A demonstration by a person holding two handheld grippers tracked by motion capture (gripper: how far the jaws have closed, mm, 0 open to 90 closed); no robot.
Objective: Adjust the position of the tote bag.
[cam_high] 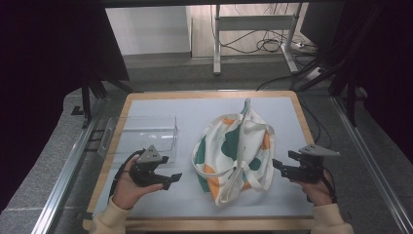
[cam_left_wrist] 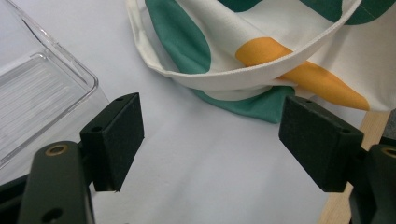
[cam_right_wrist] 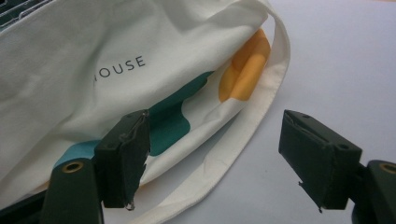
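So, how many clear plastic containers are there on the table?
1. The clear plastic container stands at the left of the white table, beyond the left gripper and beside the patterned tote bag. Another might be hidden in the bag.

Even overhead light is falling on the bench (cam_high: pixel 160 105), while the surroundings are sitting in darkness.

In the high view the picture is looking soft and slightly grainy, with black corners framing it. Shadows under the cloth bag (cam_high: pixel 236 156) are staying faint. Glare is streaking the clear plastic box (cam_left_wrist: pixel 32 93) in the left gripper view, and both gripper views are blurring toward their edges.
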